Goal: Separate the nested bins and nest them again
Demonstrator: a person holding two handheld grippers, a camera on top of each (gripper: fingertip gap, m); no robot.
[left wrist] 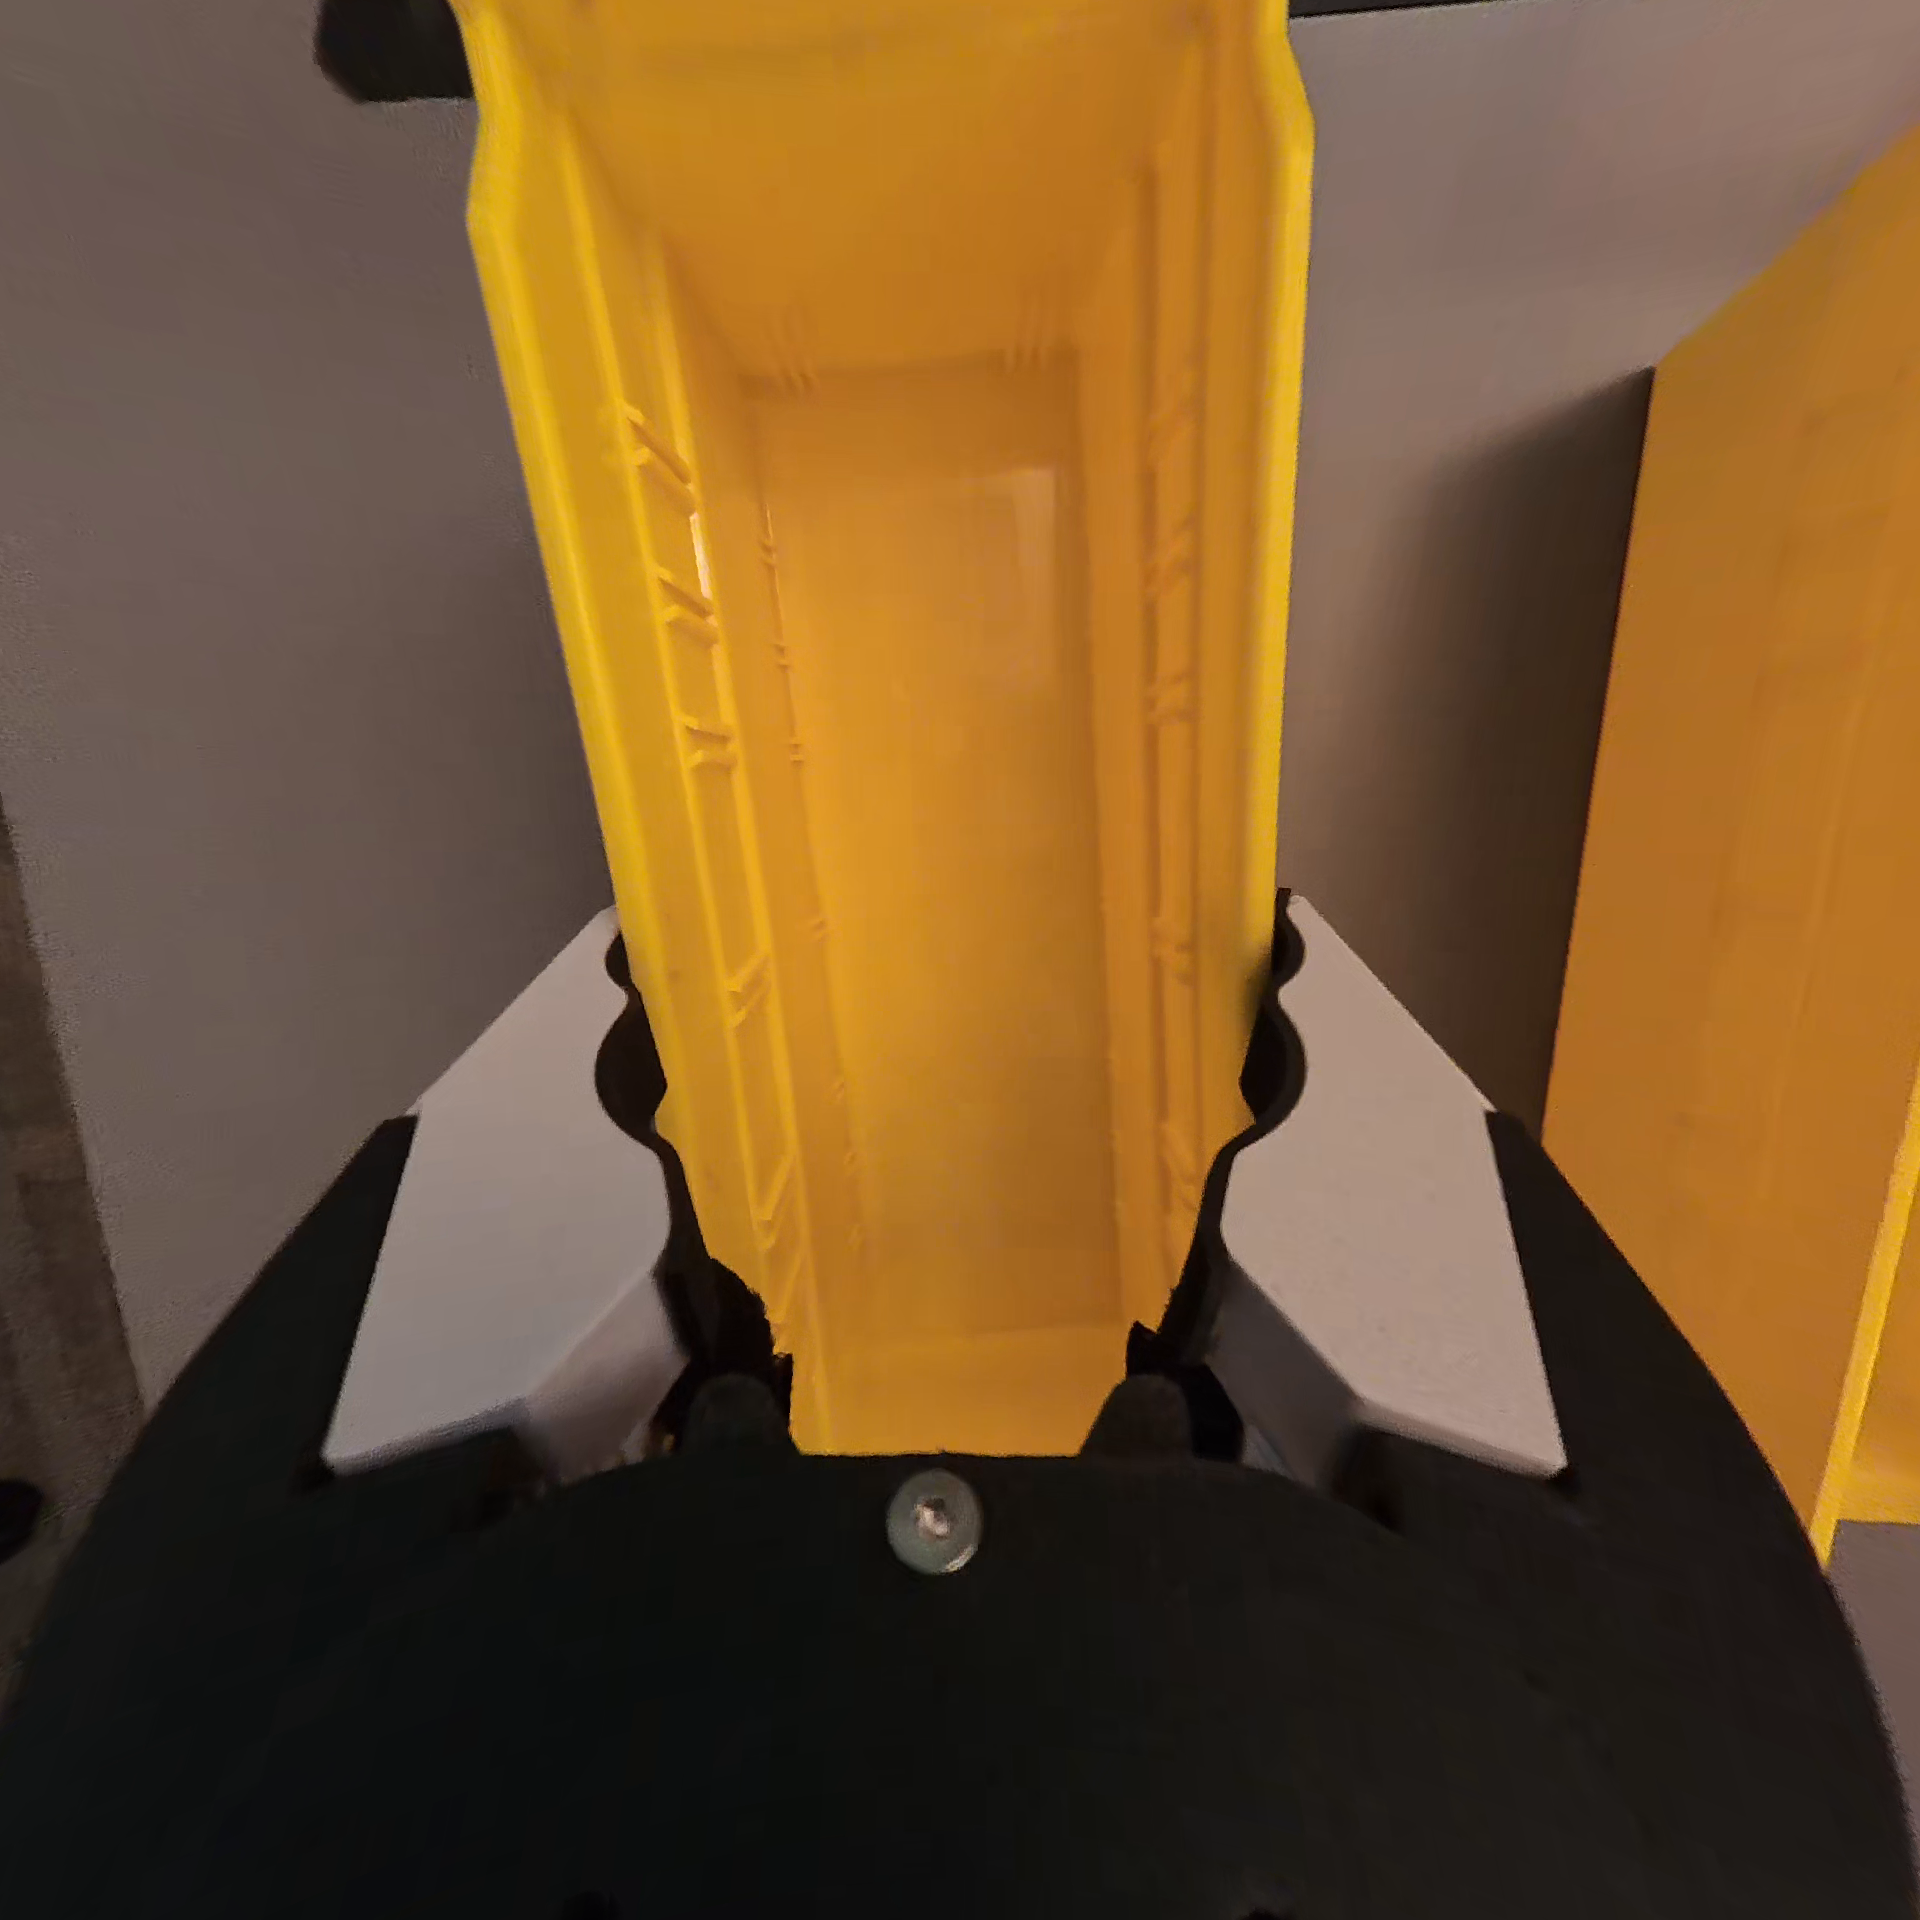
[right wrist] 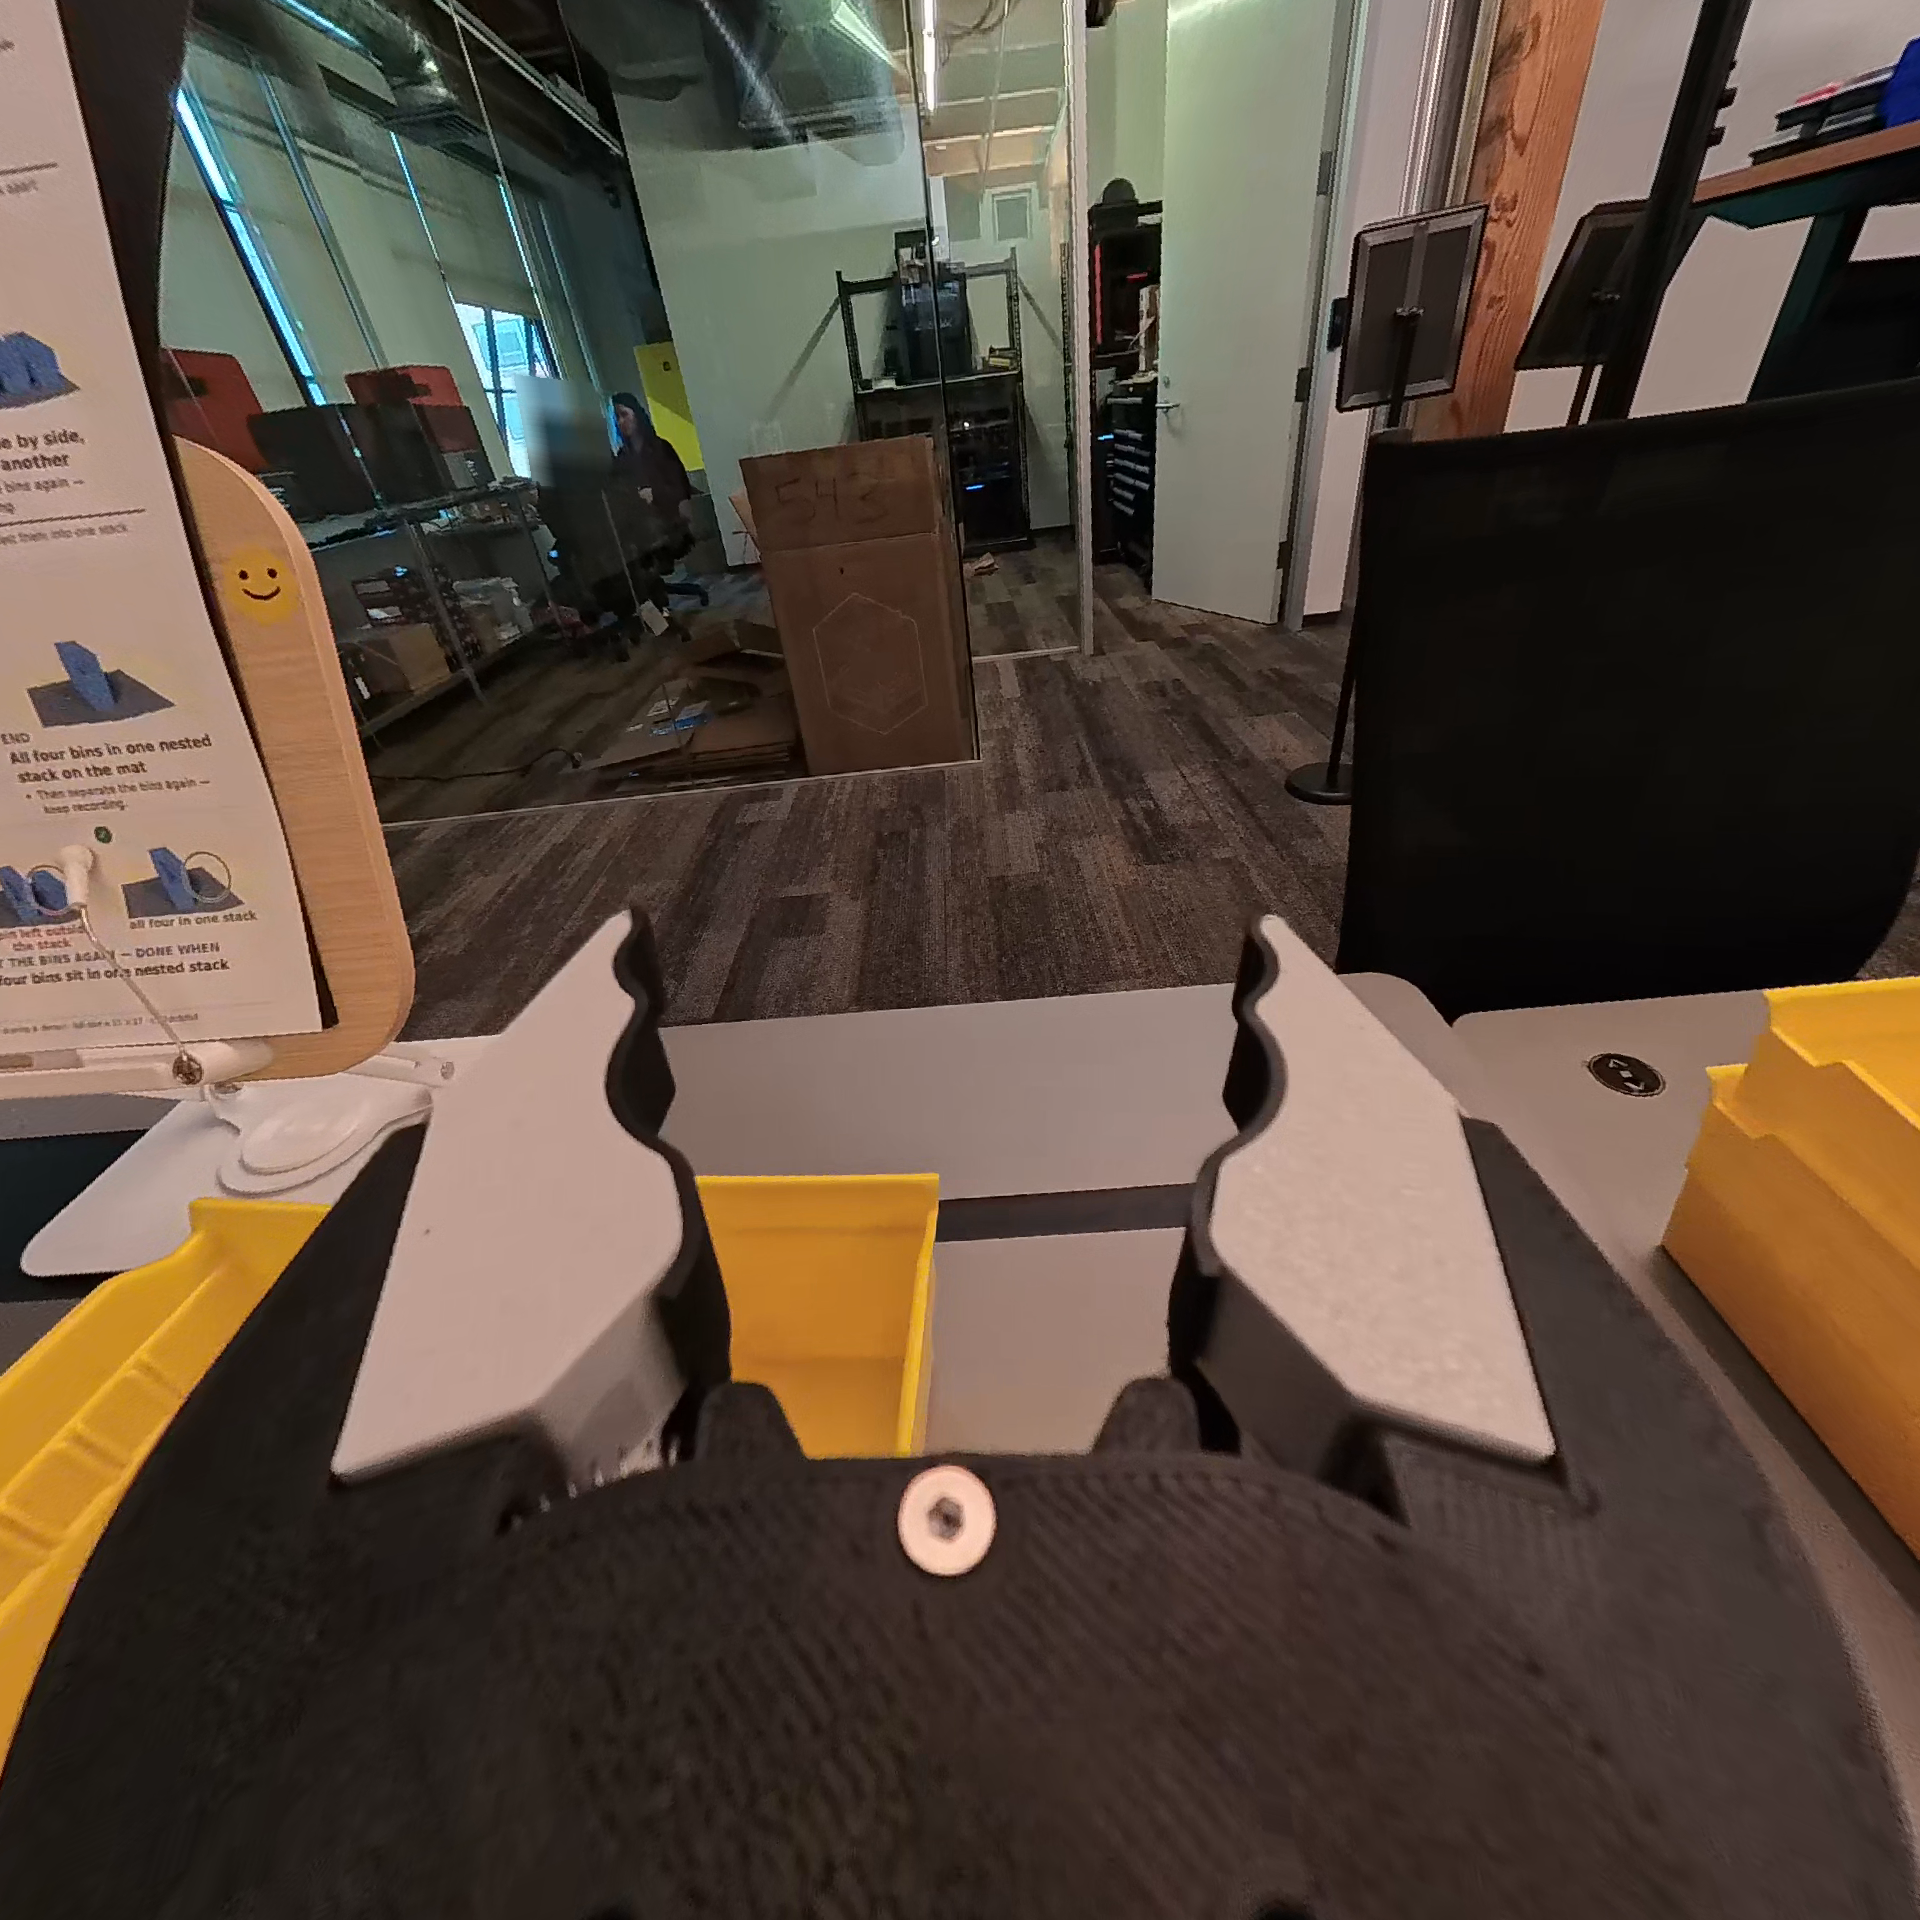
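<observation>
In the left wrist view a long yellow bin runs lengthwise between my left gripper's fingers, its open inside facing the camera. Both black pads press on its side walls, so the left gripper is shut on it. A second yellow bin stands to the right. In the right wrist view my right gripper is open and empty above the grey table. A yellow bin lies below it, partly under the left finger. A stepped stack of yellow bins sits at the right.
An instruction sheet on a wooden stand stands at the table's back left. A black chair back rises behind the table's far right edge. Beyond the table lie carpet, a glass wall and a cardboard box.
</observation>
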